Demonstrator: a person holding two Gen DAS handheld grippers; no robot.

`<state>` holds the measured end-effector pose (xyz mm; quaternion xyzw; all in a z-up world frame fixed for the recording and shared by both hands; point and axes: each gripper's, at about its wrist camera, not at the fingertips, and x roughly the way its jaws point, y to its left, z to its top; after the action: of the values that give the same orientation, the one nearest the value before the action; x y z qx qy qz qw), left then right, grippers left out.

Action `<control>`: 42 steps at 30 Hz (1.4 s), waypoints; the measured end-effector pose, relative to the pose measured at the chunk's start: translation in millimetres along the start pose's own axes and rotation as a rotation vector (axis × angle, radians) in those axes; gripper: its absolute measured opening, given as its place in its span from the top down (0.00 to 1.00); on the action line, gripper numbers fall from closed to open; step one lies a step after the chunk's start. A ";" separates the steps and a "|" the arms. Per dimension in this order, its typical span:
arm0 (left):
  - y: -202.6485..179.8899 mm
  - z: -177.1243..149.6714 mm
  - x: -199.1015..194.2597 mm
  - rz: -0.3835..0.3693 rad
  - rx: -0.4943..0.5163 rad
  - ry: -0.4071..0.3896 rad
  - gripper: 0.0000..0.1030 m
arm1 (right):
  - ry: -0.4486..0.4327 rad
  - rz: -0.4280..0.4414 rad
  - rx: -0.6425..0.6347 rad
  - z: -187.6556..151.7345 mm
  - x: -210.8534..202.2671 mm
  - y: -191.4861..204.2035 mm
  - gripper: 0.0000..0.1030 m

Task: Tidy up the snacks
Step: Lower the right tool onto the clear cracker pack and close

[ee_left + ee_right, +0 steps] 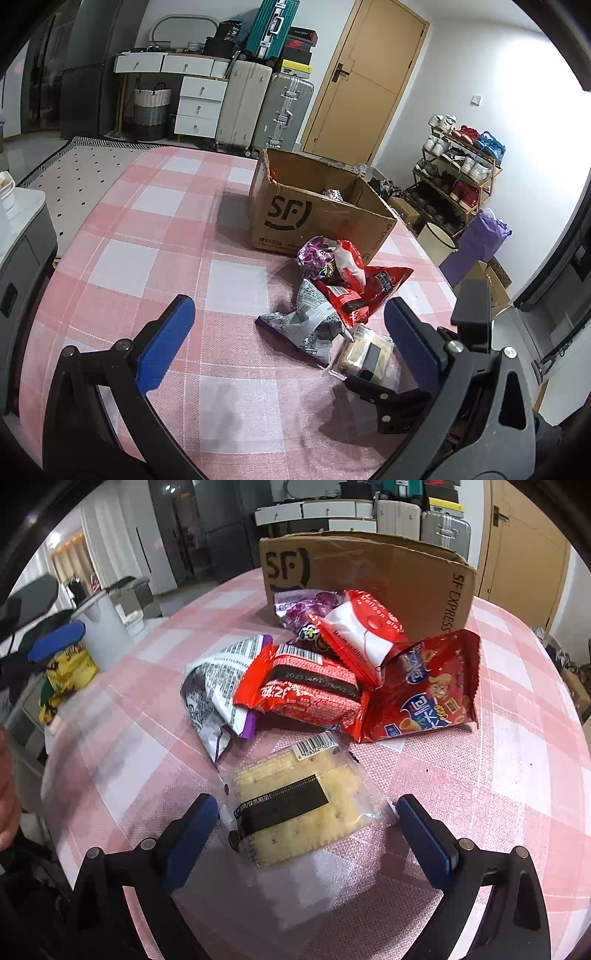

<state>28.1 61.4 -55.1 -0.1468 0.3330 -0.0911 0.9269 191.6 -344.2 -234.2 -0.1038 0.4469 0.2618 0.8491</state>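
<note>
Desk (147, 229) is covered with a pink and white checked cloth. An open cardboard box (295, 218) printed "SF" stands on it toward the far side. Just in front of the box lies a heap of snack packets: a shiny purple packet (299, 607) nearest the box, red packets (310, 690) overlapping one another in the middle, and a grey and purple printed packet (218, 686) at the heap's left. A clear cracker packet (295, 805) lies flat on the cloth at the near edge of the heap.
</note>
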 end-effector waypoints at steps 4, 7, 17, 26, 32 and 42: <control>2.2 -0.5 0.9 0.001 -0.008 0.002 0.01 | 0.004 -0.018 -0.030 3.6 5.6 5.7 0.09; 2.5 -0.5 1.1 0.002 -0.006 0.002 0.01 | 0.007 -0.043 -0.061 3.8 6.4 11.4 0.16; 5.6 -1.4 -2.0 0.000 -0.015 -0.005 0.01 | -0.013 -0.015 -0.093 -4.9 -4.1 20.7 0.40; 10.1 -2.0 -4.5 0.000 -0.032 -0.003 0.01 | -0.030 0.076 -0.012 -6.0 -11.2 9.4 0.83; 10.0 -3.5 -5.9 0.002 -0.031 0.001 0.01 | -0.044 0.141 0.041 -6.2 -13.9 4.5 0.83; 7.8 -6.4 -6.7 0.000 -0.030 0.016 0.01 | -0.061 0.211 0.117 -10.4 -23.9 -7.8 0.86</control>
<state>19.4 69.1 -58.5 -0.1598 0.3416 -0.0874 0.9220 177.4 -363.4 -221.3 0.0015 0.4436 0.3265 0.8346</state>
